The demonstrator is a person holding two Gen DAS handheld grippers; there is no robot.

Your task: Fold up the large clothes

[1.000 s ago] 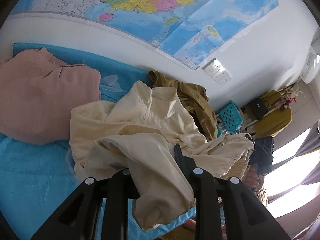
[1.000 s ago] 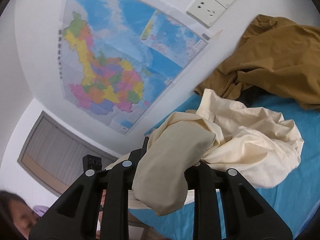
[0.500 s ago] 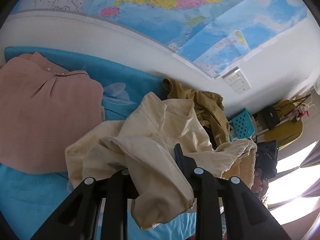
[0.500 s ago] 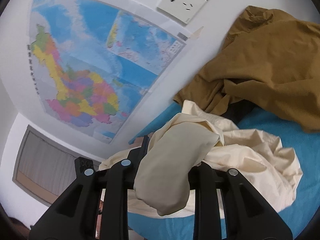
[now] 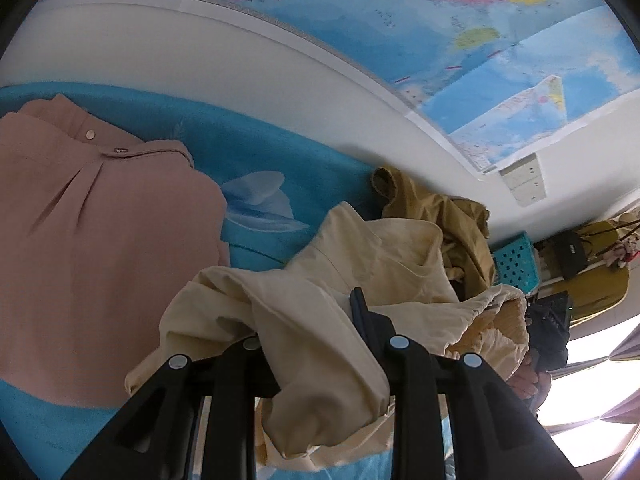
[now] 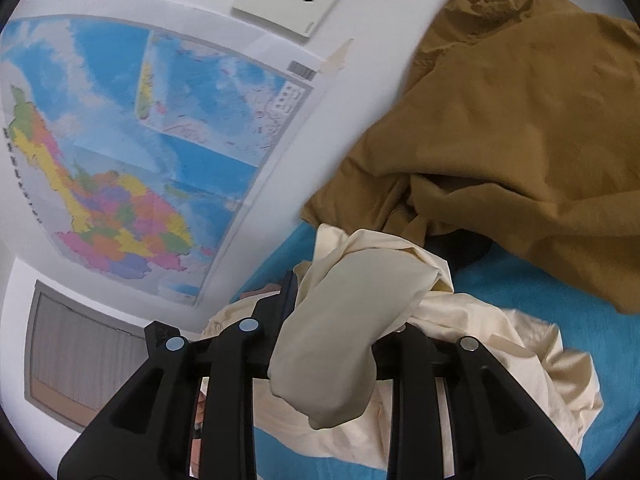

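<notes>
Cream shirt (image 5: 372,264): lay bunched on the blue sheet (image 5: 256,160), between pink and mustard clothes.
Left gripper (image 5: 320,344): clamped on a fold of it.
Right gripper (image 6: 336,320): clamped on another fold.
Pink shirt (image 5: 100,232): spread flat, just beside.
Mustard garment (image 6: 520,140): crumpled against the wall.
Map (image 6: 140,160): on the wall above.
</notes>
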